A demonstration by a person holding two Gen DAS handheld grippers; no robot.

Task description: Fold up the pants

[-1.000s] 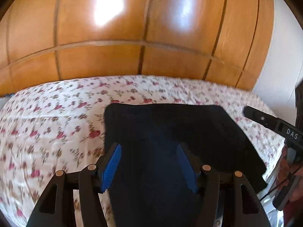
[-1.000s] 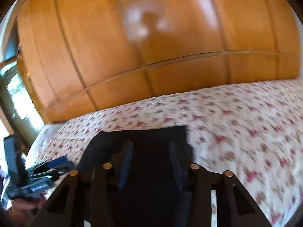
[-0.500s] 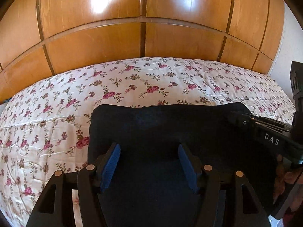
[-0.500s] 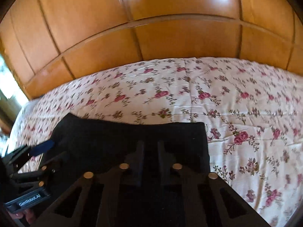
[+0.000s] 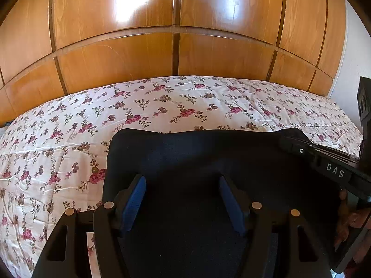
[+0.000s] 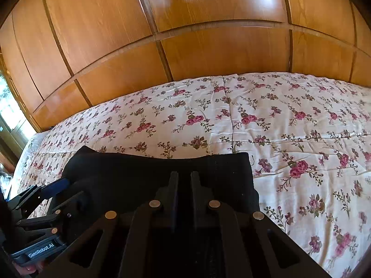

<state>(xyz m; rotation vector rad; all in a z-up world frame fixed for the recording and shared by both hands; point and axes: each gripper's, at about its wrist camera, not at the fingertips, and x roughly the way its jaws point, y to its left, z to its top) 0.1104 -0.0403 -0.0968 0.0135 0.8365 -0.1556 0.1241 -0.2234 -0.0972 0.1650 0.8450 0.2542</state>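
Note:
Dark navy pants lie folded flat on the floral bedspread. My left gripper hovers over their near left part, open, its blue pads wide apart above the cloth. In the right wrist view the pants fill the lower centre. My right gripper has its fingers pressed close together on the cloth near the far right corner, shut on the pants. From the left wrist view the right gripper reaches in from the right with its tip at that corner. The left gripper shows at the left edge.
The bedspread extends well beyond the pants to the far side and both ends. A wooden panelled wardrobe rises right behind the bed. A bright window is at far left. A hand holds the right gripper's handle.
Both grippers came down and forward onto the pants. The right gripper's jaws closed from partly open to shut on the cloth. The left gripper stayed open.

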